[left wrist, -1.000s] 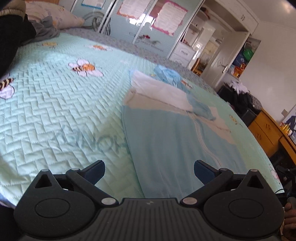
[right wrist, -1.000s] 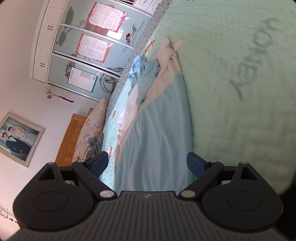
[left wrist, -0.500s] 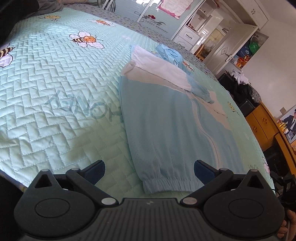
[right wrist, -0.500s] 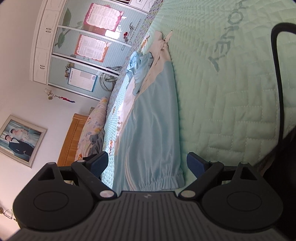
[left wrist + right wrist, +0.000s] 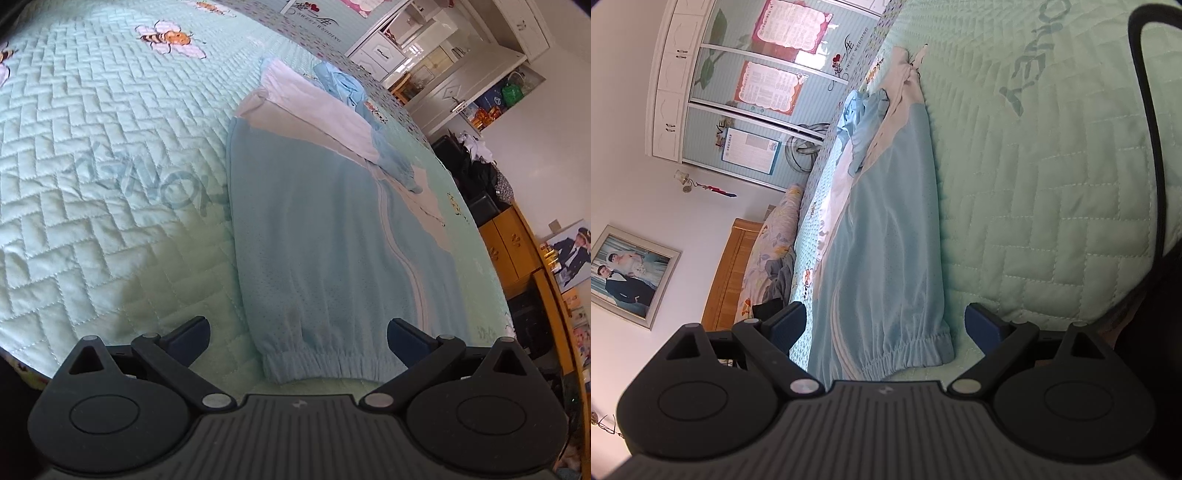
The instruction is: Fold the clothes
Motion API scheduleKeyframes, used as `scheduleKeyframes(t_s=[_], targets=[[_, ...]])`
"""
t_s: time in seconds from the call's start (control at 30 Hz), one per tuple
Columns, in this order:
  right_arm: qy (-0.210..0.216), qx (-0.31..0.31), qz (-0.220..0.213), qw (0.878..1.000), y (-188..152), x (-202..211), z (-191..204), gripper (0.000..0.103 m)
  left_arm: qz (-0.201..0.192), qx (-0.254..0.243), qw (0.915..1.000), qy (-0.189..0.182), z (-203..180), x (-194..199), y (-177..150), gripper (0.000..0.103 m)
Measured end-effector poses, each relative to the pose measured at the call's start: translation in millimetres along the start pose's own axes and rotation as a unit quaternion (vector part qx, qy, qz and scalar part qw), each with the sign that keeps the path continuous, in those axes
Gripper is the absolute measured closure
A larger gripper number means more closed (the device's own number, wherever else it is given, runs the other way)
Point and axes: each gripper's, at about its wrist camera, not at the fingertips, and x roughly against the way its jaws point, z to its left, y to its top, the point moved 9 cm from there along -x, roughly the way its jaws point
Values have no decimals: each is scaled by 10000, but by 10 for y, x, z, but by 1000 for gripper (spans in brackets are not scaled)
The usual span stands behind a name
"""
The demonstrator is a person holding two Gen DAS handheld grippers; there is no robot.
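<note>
The left gripper [image 5: 297, 332] was matte black plastic with a ribbed centre panel, 2 round side housings, 2 silver pivot screws and dark blue fingertips [image 5: 192, 332]; the right gripper [image 5: 885, 323] matched it, with a black cable [image 5: 1145, 110] curving at the far right.

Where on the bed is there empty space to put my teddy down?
The widest bare patch of quilt lies left of the blue pants, around the bee picture and the grey lettering. The far end is crowded: a white folded piece and a bunched blue cloth sit there. Only a thin strip stays free right of the pants.
</note>
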Motion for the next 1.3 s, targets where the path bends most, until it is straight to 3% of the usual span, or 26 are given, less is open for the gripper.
scheduleKeyframes(t_s=[0.27, 0.63, 0.87, 1.03, 1.3], targets=[[19, -50, 51, 10000, -14, -21, -24, 9, 133, 304, 9990, -286, -4, -70, 31, 1], [60, -77, 112, 9999, -21, -50, 9, 9, 190, 387, 9983, -387, -9, -104, 28, 1], [45, -89, 20, 9999, 54, 16, 22, 9, 12, 439, 9981, -428, 49, 50, 137, 1], [98, 77, -351, 9993, 294, 174, 114, 9, -316, 543, 9977, -245, 199, 232, 367, 1], [653, 718, -909, 9911, 956, 415, 763, 9, -769, 459, 9959, -83, 199, 445, 744, 1]])
